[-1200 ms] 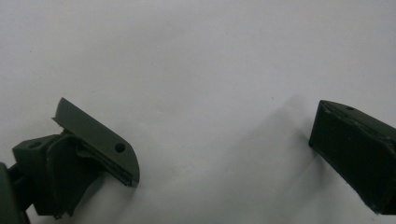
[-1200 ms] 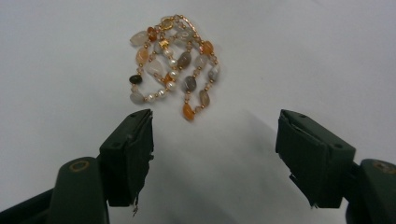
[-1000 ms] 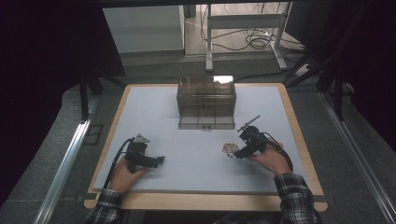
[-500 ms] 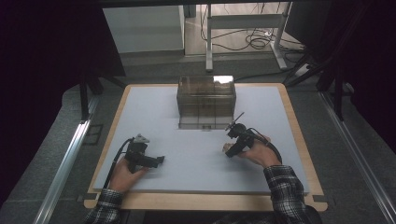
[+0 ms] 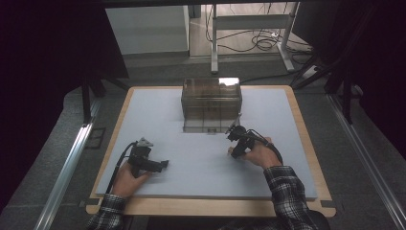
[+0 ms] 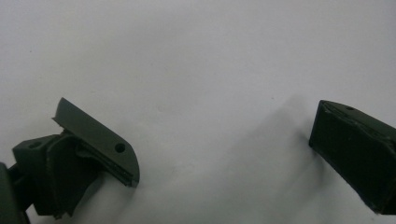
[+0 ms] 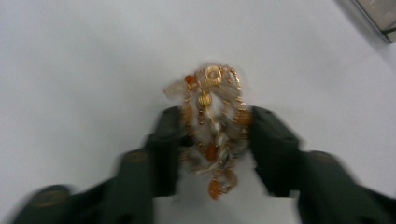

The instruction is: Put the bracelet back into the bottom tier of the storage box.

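My right gripper (image 7: 215, 140) has just been closing, now clamps the bead bracelet (image 7: 212, 126); its long axis runs along the jaws, gold ring end pointing away. Left gripper (image 6: 224, 149) wide, nothing between.

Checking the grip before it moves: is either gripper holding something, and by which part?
The right gripper, whose jaws have just been closing, pinches the beaded bracelet across its bunched middle. The left gripper is open, holding nothing.

Pretty dim room overall, black curtains (image 5: 43, 57) on both sides, grey floor (image 5: 57, 143) with metal rails (image 5: 67, 165), cables (image 5: 258, 40) coiled behind the wood-edged bench (image 5: 306, 139).
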`<act>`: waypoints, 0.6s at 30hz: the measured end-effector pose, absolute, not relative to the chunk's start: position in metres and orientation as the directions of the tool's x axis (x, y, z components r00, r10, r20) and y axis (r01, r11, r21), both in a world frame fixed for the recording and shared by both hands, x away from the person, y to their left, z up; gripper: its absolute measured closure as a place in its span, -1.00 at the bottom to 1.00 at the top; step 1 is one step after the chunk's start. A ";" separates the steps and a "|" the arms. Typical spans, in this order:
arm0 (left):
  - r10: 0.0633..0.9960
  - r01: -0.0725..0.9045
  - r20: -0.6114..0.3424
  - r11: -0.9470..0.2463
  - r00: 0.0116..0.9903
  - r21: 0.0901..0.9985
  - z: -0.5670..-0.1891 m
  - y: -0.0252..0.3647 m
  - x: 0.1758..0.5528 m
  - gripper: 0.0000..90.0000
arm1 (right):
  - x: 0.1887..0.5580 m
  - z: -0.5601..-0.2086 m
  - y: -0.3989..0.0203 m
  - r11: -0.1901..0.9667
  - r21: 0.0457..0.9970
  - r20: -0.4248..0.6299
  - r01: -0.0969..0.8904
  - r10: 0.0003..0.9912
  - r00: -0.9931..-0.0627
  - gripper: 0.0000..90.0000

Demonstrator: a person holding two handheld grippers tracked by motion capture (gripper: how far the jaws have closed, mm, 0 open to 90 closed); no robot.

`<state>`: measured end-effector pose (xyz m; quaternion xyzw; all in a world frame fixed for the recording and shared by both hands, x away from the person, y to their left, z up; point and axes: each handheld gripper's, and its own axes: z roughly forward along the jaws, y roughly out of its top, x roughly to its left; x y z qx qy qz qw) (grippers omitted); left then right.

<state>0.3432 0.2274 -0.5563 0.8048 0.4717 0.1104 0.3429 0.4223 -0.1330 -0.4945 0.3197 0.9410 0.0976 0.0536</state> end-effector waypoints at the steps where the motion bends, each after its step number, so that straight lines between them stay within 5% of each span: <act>1: 0.835 0.683 -0.145 -0.320 0.531 0.656 -0.556 0.227 0.343 -1.00 | 0.422 -0.494 -0.133 0.780 0.212 -0.035 0.589 0.608 -0.793 0.59; 4: 0.835 0.684 -0.146 -0.320 0.531 0.656 -0.556 0.227 0.343 -1.00 | 0.422 -0.492 -0.133 0.792 0.189 -0.041 0.581 0.597 -0.801 0.74; 18: 0.835 0.684 -0.146 -0.320 0.531 0.656 -0.556 0.227 0.343 -1.00 | 0.419 -0.467 -0.146 0.775 0.285 -0.032 0.564 0.596 -0.802 0.79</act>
